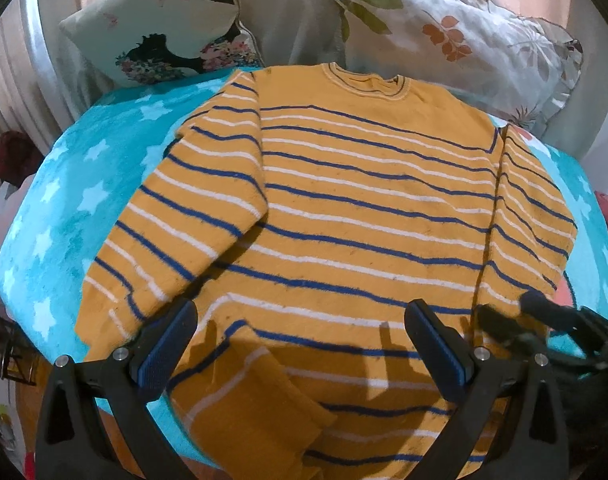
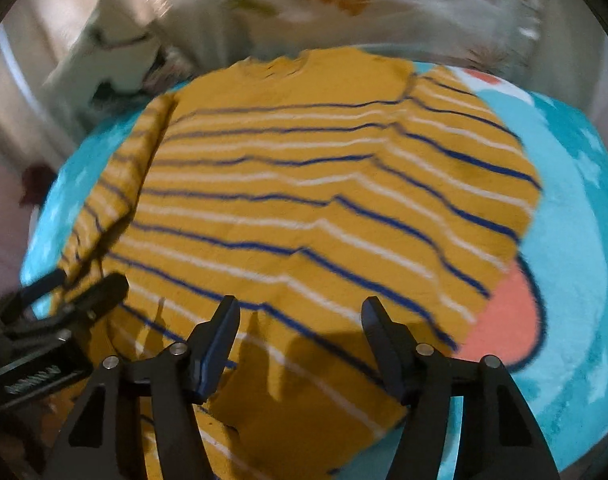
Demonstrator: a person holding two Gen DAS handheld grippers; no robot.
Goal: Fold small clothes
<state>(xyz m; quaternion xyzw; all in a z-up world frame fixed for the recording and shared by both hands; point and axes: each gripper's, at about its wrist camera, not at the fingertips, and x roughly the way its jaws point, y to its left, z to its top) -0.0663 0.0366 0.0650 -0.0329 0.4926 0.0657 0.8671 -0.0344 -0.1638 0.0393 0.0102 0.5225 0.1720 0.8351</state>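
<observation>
Sweater (image 1: 344, 200), yellow with blue and white stripes, lies flat on the turquoise star blanket (image 1: 76, 208). Left tool (image 1: 300, 332) and right tool (image 2: 300, 332) hover above its hem, jaws apart, gripping nothing.

Home bedroom, pillows (image 1: 444, 28), star blanket (image 1: 64, 200)

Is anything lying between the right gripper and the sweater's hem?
Nothing visible. The right gripper hangs open over the sweater, only bare striped fabric between its fingers. The left gripper is off to one side, not in the way.
</observation>
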